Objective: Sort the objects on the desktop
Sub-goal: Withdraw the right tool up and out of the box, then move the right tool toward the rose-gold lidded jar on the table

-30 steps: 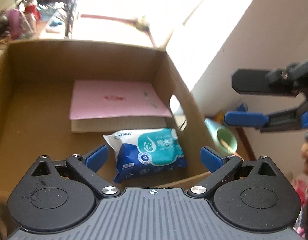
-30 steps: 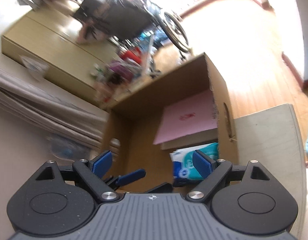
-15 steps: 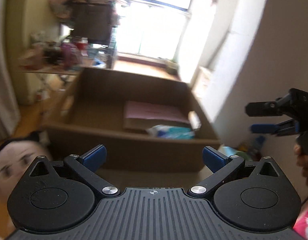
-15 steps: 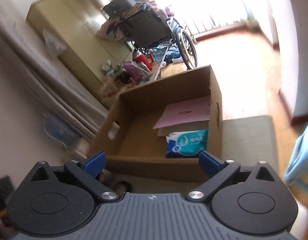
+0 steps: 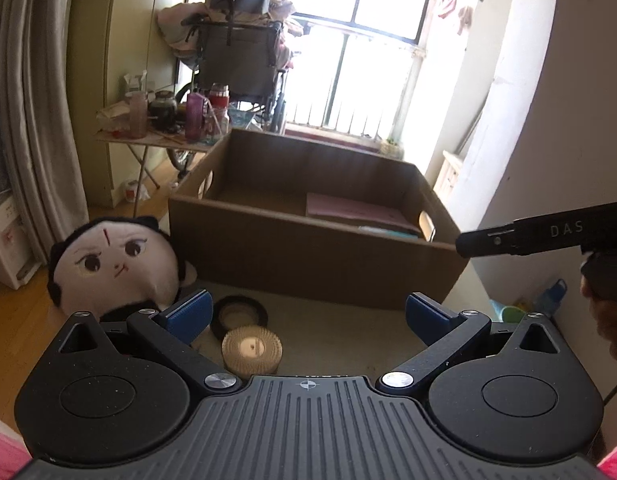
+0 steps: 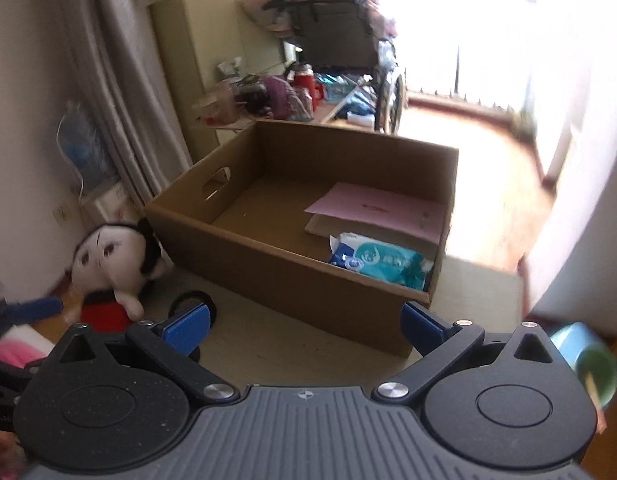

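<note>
An open cardboard box (image 5: pixel 308 256) stands on the beige tabletop (image 5: pixel 348 340). Inside it lie a pink sheet (image 6: pixel 380 208) and a blue-and-teal wipes pack (image 6: pixel 380 260) in the near right corner. In front of the box, to the left, are a black ring (image 5: pixel 239 314), a beige roll (image 5: pixel 251 350) and a plush doll (image 5: pixel 112 264) with a red body. My left gripper (image 5: pixel 308 314) hangs open and empty before the box. My right gripper (image 6: pixel 304 322) is open wide, also empty; one of its fingers (image 5: pixel 528 236) shows at the right edge of the left wrist view.
A green-and-blue cup (image 6: pixel 592 364) lies off the table's right side, next to a white wall (image 5: pixel 548 120). Behind the box stand a folding table with bottles (image 5: pixel 168 120) and a wheelchair (image 5: pixel 240 48). A curtain (image 5: pixel 32 100) hangs at the left.
Both grippers have drawn back from over the box to in front of it. The doll, ring and roll have come into view. The right view has rolled upright and its jaws spread a little wider.
</note>
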A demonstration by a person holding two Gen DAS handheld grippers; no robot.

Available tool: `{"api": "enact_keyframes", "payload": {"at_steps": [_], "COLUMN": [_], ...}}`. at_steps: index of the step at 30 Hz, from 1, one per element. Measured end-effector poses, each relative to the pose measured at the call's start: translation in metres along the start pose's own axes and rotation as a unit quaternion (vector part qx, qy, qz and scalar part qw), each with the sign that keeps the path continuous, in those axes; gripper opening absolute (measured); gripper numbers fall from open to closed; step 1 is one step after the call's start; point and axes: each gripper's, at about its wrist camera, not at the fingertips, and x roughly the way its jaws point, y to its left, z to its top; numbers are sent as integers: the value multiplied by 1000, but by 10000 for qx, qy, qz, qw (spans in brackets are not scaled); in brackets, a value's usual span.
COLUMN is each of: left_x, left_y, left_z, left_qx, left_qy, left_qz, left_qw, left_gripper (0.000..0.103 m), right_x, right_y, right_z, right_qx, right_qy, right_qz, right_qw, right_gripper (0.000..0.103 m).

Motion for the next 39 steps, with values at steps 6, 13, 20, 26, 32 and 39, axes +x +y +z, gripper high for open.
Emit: {"api": "enact_keyframes", "payload": {"at_steps": [6,13,20,26,32,39], "left_x": [-5,-2,0,1,3,22], "left_y": [-4,-4,1,14,23,30], "left_z": [-11,-20,-27,-28,-27,-31], "left_qx": [66,73,75,-325,-717,-1094], "left_qy": [114,352,536,410,313,697], "left_qz": [-142,569,259,-347,-625,-780], "left_qw": [9998,9977,9982,9980,9950,9885], "left_gripper": [103,103,103,103,103,103], "right_x": [-9,5,4,-2,-3,-7], "right_y": [22,53,74,66,63,64], "right_z": [1,6,2,3,4,5], "right_qx": [-875,-1533,-1993,-2022,-1805,-1551], "right_qy": [-625,-584,-813,-1106,-1108,-1136], "right_qz": [-44,-207,-267,261,457,688], "right_qw": [9942,9862,9762,9727,9762,9789], "right_gripper": [103,103,103,103,103,103]}}
